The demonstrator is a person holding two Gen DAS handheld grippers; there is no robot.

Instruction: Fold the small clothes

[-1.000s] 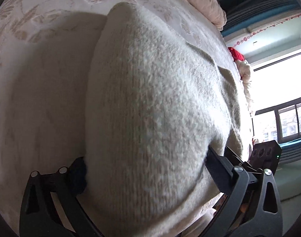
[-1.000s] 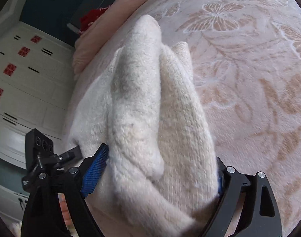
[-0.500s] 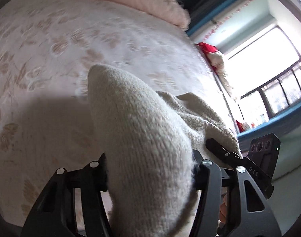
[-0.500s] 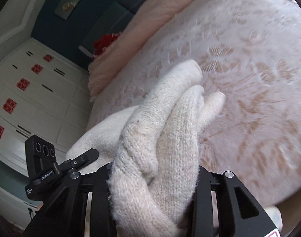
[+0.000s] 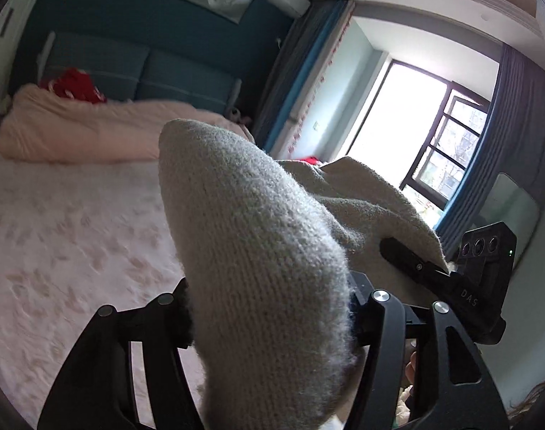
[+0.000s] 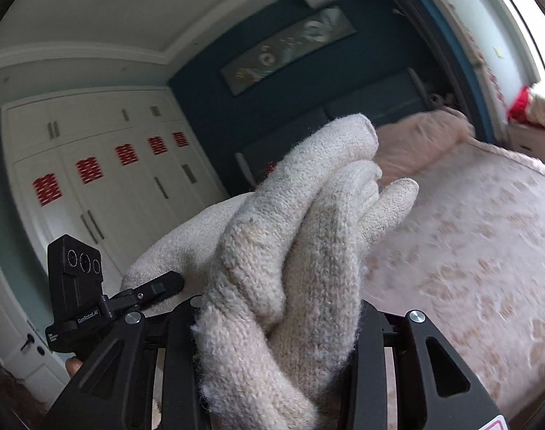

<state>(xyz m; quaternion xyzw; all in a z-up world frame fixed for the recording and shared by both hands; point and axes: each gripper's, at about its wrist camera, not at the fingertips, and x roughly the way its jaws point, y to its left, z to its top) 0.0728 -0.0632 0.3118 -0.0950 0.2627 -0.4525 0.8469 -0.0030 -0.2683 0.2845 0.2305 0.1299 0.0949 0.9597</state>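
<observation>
A cream knit garment (image 5: 258,251) is held up off the bed between both grippers. My left gripper (image 5: 269,308) is shut on one bunched end of it. My right gripper (image 6: 276,319) is shut on another bunched part, where the knit (image 6: 308,236) stands up in thick folds. In the left wrist view the right gripper's camera block (image 5: 483,251) shows at the right, just behind the cloth. In the right wrist view the left gripper's camera block (image 6: 75,268) shows at the left. The fingertips are hidden by the knit.
A bed with a pink floral cover (image 5: 57,236) lies below and ahead. A pink duvet (image 5: 75,132) and a red item (image 5: 72,84) lie at the blue headboard. White wardrobes (image 6: 93,179) stand at the left, a window (image 5: 433,136) at the right.
Both grippers have lifted the knit garment up off the bed and tilted upward, so the room's walls now show. The jaws have closed tighter on the cloth.
</observation>
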